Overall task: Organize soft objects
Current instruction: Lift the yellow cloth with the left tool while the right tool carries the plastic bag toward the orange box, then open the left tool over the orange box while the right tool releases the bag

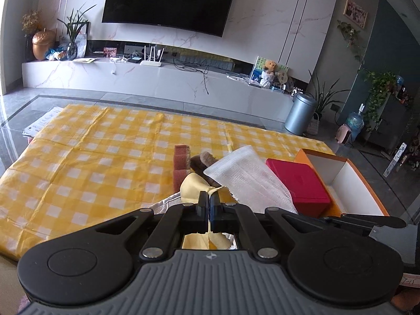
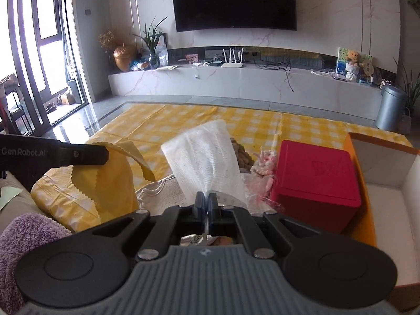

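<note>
Soft items on a yellow checked cloth (image 1: pixel 92 157) covering a low table. The left gripper (image 1: pixel 209 197) is clamped on a thin yellow cloth (image 1: pixel 193 183), which rises between its closed fingers and folds over to the left; in the right wrist view the same yellow cloth (image 2: pixel 115 173) hangs from the left gripper (image 2: pixel 102 155) above the table edge. The right gripper (image 2: pixel 206 199) is clamped on the lower corner of a white gauze cloth (image 2: pixel 207 157), which stands up and fans out above the fingers; from the left wrist view the gauze (image 1: pixel 244 173) tilts across the middle of the table. Behind the gauze lie a pink sponge (image 1: pixel 182 158), a brown plush item (image 2: pixel 242 155) and a pink-and-white knitted piece (image 2: pixel 265 165) on clear plastic. A red box (image 2: pixel 315 178), lid closed, sits just beside an open orange box (image 2: pixel 362 183) with a white interior (image 2: pixel 388 204); the visible part of that interior holds nothing. A purple towel (image 2: pixel 23 236) shows at lower left.
</note>
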`<state>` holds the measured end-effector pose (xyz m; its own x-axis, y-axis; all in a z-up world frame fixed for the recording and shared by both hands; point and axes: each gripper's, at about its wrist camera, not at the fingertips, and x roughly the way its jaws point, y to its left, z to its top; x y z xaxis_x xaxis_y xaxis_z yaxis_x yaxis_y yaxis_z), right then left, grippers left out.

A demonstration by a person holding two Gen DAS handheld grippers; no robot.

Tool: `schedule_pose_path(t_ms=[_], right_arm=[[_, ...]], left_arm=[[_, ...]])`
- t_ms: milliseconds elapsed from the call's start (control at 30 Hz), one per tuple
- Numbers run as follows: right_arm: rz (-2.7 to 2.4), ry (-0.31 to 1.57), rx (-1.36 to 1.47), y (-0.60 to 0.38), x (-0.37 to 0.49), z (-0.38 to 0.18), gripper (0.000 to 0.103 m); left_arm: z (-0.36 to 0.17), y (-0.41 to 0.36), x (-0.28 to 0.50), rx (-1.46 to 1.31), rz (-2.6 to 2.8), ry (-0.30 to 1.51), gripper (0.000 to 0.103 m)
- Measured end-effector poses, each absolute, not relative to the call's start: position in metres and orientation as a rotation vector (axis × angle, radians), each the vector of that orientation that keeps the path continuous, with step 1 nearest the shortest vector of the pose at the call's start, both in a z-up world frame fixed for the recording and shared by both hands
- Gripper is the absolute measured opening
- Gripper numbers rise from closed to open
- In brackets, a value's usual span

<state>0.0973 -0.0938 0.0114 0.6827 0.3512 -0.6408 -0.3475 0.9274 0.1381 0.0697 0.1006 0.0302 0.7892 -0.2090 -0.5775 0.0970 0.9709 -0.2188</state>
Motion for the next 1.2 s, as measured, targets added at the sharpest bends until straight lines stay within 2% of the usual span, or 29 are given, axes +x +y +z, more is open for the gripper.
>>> schedule_pose_path(t_ms=[567, 967, 1200], right_arm=[[0.147, 0.566, 0.084, -0.189, 0.022, 0.062, 0.0], [-0.04, 0.555, 0.126, -0.268, 0.006, 0.073, 0.0], [-0.084, 0.602, 0.17, -0.309, 0.025, 0.063, 0.0]], left_arm=[[0.063, 0.042, 0.047, -0.104, -0.282, 0.559, 0.001], [0.077, -0.063, 0.078, -0.011, -0.523, 0.517, 0.001], [0.066, -0.114, 0.109, -0.027, -0.644, 0.548, 0.001]])
